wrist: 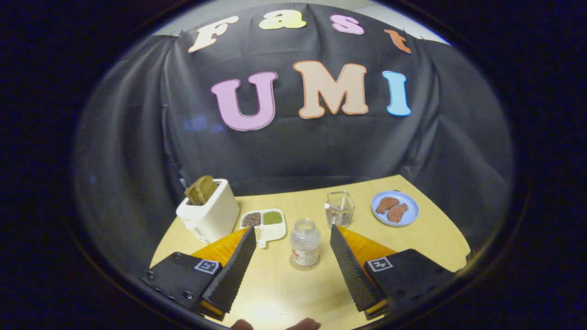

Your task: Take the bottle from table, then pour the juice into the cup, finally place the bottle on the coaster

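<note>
Both fingers of the gripper (292, 238) stand wide apart, gripping nothing. Between their tips a clear bottle (305, 243) stands upright on a round coaster (303, 266), so it looks already placed. Beyond the right fingertip waits the glass cup (340, 208).

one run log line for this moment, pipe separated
gripper: open, jaws wide either side of bottle | bottle: upright on coaster, uncapped, not gripped | cup: beyond bottle | stage: cannot tell
</note>
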### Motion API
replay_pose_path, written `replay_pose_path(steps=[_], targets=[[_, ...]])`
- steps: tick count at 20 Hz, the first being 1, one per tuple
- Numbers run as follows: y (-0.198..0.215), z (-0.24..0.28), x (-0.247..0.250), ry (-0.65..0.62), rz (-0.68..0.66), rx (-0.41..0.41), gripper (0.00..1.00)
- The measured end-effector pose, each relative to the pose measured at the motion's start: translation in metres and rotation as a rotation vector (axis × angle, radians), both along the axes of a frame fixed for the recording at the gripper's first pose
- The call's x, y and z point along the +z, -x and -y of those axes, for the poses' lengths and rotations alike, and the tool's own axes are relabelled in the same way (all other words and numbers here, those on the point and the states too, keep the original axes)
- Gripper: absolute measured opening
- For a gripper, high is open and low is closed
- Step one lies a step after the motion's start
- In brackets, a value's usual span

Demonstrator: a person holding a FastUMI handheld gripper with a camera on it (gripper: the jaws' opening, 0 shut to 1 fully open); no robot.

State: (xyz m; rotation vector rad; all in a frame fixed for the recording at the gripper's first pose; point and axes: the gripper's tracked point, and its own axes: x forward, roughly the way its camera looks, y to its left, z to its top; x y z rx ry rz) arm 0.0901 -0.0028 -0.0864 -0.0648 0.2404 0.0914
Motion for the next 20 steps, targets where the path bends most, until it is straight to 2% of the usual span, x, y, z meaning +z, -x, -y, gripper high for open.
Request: replay_pose_path(steps=[6, 8, 13, 20], targets=[[0.029, -0.008, 0.049, 0.015, 0.078, 0.193, 0.99], [0.037, -0.005, 0.061, 0.015, 0.094, 0.226, 0.99], [0.049, 0.01, 0.082, -0.026, 0.112, 0.241, 0.98], [0.058, 0.038, 0.096, -0.026, 0.12, 0.208, 0.98]])
